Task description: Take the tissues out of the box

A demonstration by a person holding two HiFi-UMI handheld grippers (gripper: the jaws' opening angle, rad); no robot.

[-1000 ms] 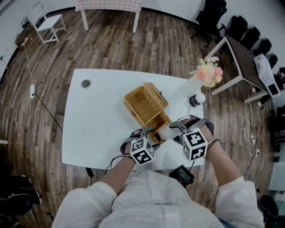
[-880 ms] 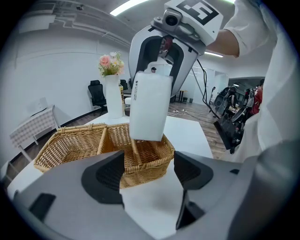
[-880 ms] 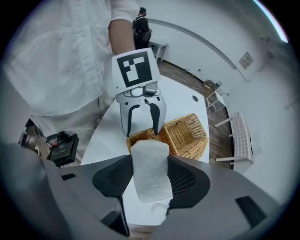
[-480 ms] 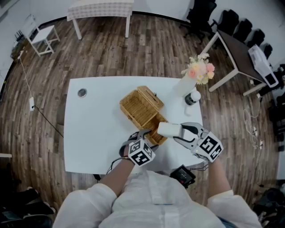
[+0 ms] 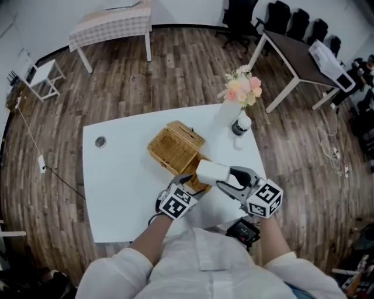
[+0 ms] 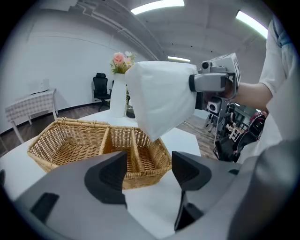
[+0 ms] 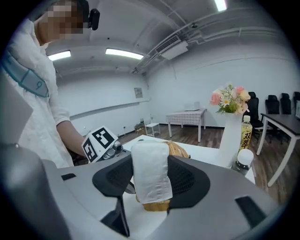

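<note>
The right gripper [image 7: 150, 178] is clamped on a white tissue pack [image 7: 150, 171], one jaw pressing each side of it, and holds it up clear of the wicker basket [image 5: 175, 149], just below the centre of the head view. The left gripper [image 6: 149, 171] has its jaws apart and closing with nothing between them (only bare table and the basket's near rim show in the gap); it hangs low beside the basket's near end, just left of the pack. The basket sits mid-table on the white table [image 5: 117, 175], its lid tipped open. At the table's far right corner stand a white vase [image 5: 228, 112] of pink and cream flowers and a bottle [image 5: 241, 124]. Around it is a wooden floor [image 5: 175, 64], with a checked-cloth table [image 5: 111, 23] at the upper left, a dark desk [image 5: 292, 52] at the upper right and black chairs [image 5: 274, 11] along the top edge. The left gripper view alone shows the basket's interior split into compartments; the right gripper view alone shows a second, yellow-labelled bottle [image 7: 247, 133] behind the vase and the left gripper's marker cube [image 7: 99, 140].
</note>
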